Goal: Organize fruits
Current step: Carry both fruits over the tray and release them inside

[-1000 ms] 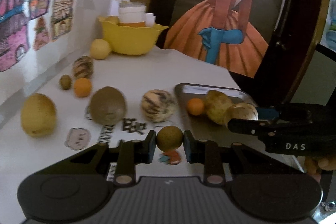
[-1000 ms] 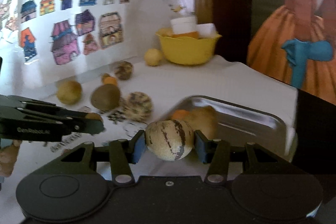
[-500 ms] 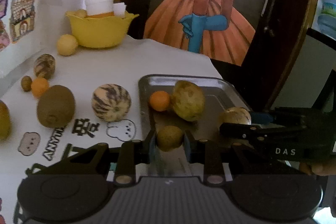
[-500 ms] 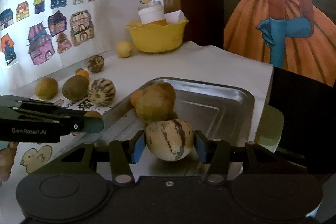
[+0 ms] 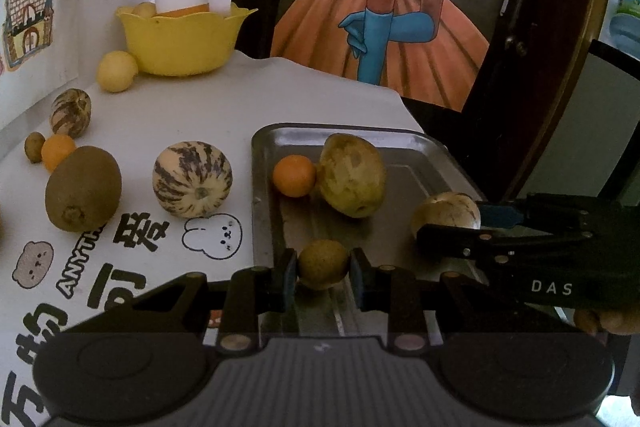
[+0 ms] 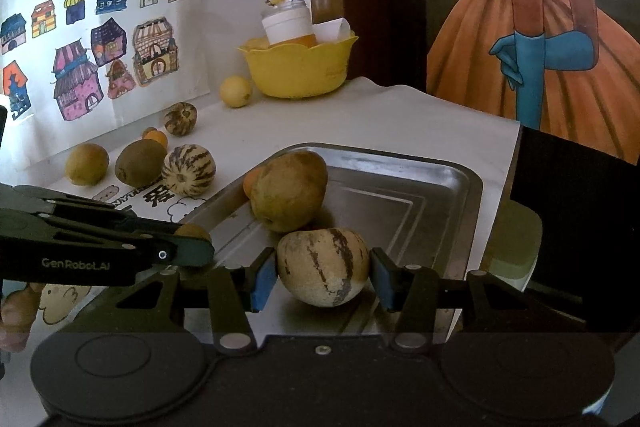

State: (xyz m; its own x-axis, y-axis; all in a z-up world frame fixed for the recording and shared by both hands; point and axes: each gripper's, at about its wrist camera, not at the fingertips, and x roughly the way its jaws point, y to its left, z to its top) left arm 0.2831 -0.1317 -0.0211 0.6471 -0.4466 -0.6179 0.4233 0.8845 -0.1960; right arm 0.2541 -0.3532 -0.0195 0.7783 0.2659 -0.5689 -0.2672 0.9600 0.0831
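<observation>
A metal tray [image 5: 424,143] [image 6: 460,183] lies on the white table and holds a small orange [image 5: 294,175] and a large yellow-brown fruit [image 5: 354,175] [image 6: 290,195]. My left gripper [image 5: 323,267] is shut on a small brown round fruit [image 5: 323,264] over the tray's near left part. My right gripper [image 6: 323,267] has its pads slightly apart from a pale striped melon [image 6: 323,265] that rests on the tray floor; it also shows in the left wrist view [image 5: 446,213].
On the table left of the tray lie a striped melon [image 5: 192,179], a kiwi [image 5: 83,189], a small orange [image 5: 58,151], another striped melon [image 5: 70,111] and a lemon [image 5: 117,71]. A yellow bowl [image 5: 180,39] stands at the back.
Both grippers moved further over the tray and lower. The right gripper's jaws have opened a little and the striped melon now sits on the tray. The left still grips the brown fruit.
</observation>
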